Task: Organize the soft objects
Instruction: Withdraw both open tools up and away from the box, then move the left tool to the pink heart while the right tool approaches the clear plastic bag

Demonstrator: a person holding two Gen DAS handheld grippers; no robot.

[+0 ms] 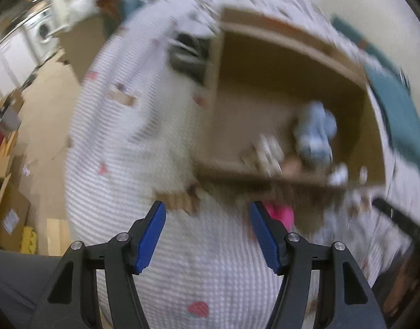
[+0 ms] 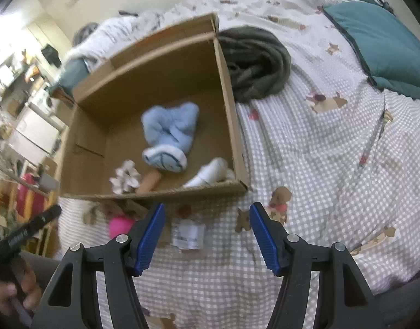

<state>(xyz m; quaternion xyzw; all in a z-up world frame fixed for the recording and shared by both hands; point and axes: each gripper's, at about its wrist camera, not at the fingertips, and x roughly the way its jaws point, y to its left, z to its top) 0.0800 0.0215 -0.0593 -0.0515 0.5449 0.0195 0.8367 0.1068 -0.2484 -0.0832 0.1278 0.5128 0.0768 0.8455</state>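
Checked bedspread [image 2: 306, 142] lies under both grippers; left gripper [image 1: 208, 235] and right gripper [image 2: 207, 237] gape empty, so a pickup is in hand: pink item [image 2: 120, 226] just ahead-left, then cardboard box [image 2: 229, 93] beyond

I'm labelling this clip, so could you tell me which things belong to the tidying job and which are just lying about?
Job:
- cardboard box
- blue plush inside it
- white soft item inside it
- pink item on the bed
- dark blanket

Lying about:
- teal pillow
- checked bedspread
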